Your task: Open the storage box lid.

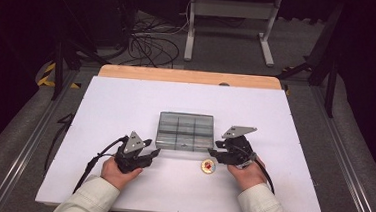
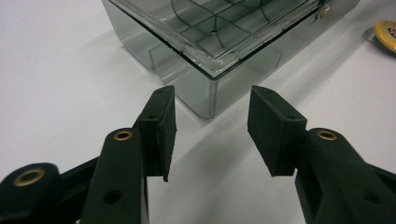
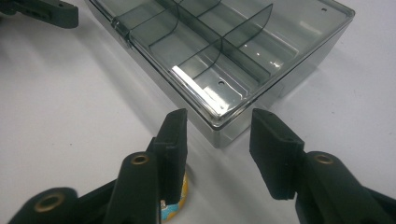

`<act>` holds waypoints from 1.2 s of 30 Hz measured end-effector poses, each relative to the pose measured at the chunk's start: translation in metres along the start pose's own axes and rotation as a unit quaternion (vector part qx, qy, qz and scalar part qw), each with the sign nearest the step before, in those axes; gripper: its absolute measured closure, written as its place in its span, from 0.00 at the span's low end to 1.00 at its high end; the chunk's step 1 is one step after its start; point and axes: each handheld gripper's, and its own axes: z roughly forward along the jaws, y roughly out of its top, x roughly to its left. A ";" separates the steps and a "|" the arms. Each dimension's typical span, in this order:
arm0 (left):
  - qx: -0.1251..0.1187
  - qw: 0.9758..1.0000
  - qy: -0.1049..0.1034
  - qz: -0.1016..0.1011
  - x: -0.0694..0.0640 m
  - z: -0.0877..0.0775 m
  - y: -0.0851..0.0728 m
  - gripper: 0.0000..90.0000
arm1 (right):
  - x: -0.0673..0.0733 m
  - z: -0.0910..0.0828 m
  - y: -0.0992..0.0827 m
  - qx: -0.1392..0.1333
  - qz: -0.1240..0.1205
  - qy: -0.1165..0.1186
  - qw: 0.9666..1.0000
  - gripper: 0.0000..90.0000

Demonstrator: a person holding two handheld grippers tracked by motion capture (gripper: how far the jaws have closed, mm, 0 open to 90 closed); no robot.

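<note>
- The smoke-grey clear plastic compartment box (image 1: 185,131) sits flat near the middle of the white tabletop (image 1: 126,101). Its transparent lid looks closed over the dividers, so nothing has been opened or loaded as far as you can see.
- Your left gripper (image 1: 148,154) rests on the table just beside the box's near left corner. In the left gripper view the two black pads (image 2: 161,130) stand apart with that corner (image 2: 210,100) ahead of the gap. They touch nothing, so this gripper is released and empty.
- Your right gripper (image 1: 215,149) lies at the box's near right corner. In the right gripper view the pads (image 3: 275,154) flank the corner (image 3: 218,130) without pressing on it. It is also unclenched and holds nothing.
- The small round yellow token with a red centre (image 1: 207,166) lies on the table in front of the box, just beside your right gripper. In the right gripper view its edge (image 3: 180,203) peeks from under the left jaw. It has not been picked up.
- My reading is that you are at the very start, lined up on both near corners with no grip made.
- What is left is probably to steady the box, lift the lid, and drop the token into a compartment.
- All six compartments look empty, though the reflections on the lid make that hard to confirm.
</note>
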 end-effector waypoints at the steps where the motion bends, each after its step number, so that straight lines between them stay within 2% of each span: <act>1: 0.000 1.000 0.002 0.002 0.000 0.000 0.000 0.59 | 0.000 0.000 0.000 0.000 -0.001 -0.001 1.000 0.65; 2: -0.001 1.000 0.004 0.006 0.000 0.000 0.000 0.60 | 0.000 0.001 0.000 0.001 -0.004 -0.004 1.000 0.66; 4: 0.001 1.000 -0.001 -0.002 0.000 0.000 0.000 0.61 | 0.001 0.002 0.001 0.000 -0.003 -0.003 1.000 0.68; 9: -0.002 1.000 -0.006 0.001 -0.001 0.000 0.000 0.66 | 0.002 0.003 0.001 0.001 -0.007 -0.011 1.000 0.71; 18: -0.003 1.000 -0.012 0.009 -0.003 0.001 0.001 0.73 | 0.004 0.003 0.002 0.000 -0.011 -0.015 1.000 0.72; 36: -0.002 1.000 -0.009 0.007 -0.002 0.000 0.001 0.76 | 0.006 0.002 0.003 -0.006 -0.017 -0.022 1.000 0.76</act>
